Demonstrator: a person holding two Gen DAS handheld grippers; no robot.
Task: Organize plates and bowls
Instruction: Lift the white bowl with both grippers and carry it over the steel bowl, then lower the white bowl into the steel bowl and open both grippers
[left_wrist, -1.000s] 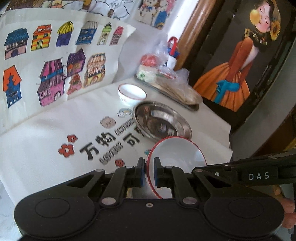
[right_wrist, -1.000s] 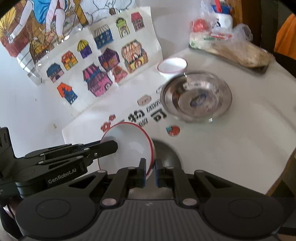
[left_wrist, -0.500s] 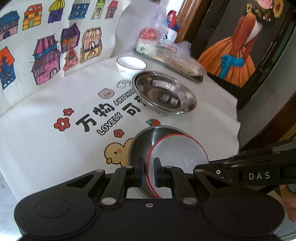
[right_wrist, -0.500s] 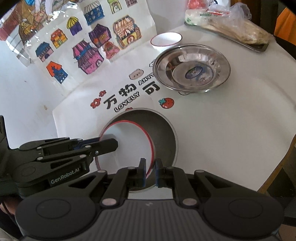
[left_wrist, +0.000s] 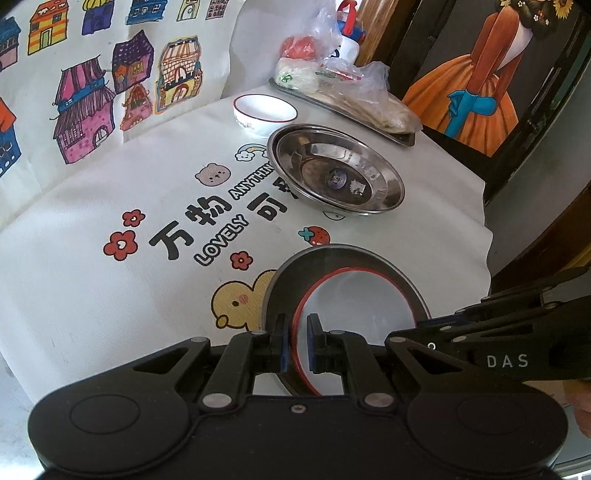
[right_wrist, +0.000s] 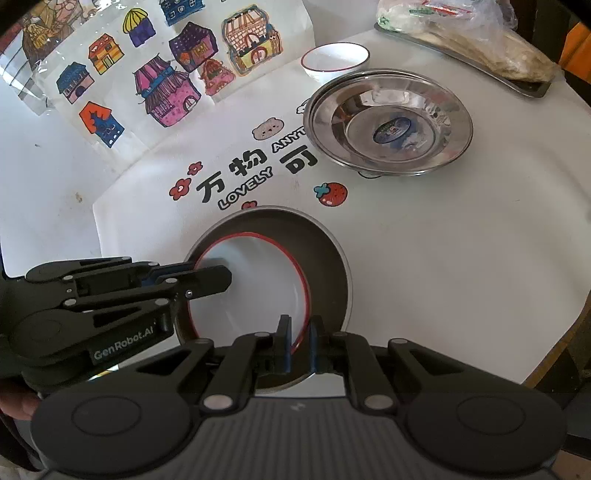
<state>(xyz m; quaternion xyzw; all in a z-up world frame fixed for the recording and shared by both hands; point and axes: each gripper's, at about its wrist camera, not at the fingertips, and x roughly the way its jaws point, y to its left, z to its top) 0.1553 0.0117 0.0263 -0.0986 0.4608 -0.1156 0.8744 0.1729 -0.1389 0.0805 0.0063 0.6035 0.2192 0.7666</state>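
Left tongs (left_wrist: 294, 345) are pinching the near-left rim of a white red-rimmed bowl (left_wrist: 354, 314), low centre of the left wrist frame; the rim is sitting between the two blue pads. Right tongs (right_wrist: 298, 343) are pinching the same bowl (right_wrist: 255, 291) at its opposite rim, bottom centre of the right wrist frame. The bowl is lying inside a dark grey metal dish (left_wrist: 369, 258), tilted against the dish's inner wall rather than sitting flat. The dish is resting on the worktop (left_wrist: 92, 295), which is covered by a white printed cloth; a yellow duck print (left_wrist: 236, 302) is showing just left of it. Toward the upper centre of both frames, a shiny steel plate (right_wrist: 388, 122) is sitting well apart from the dish, with a small white bowl (right_wrist: 334, 61) just beyond it, nearly touching. A metal tray (right_wrist: 532, 86) carrying plastic-wrapped food is occupying the upper right corner. House drawings (left_wrist: 85, 107) are standing along the upper left.
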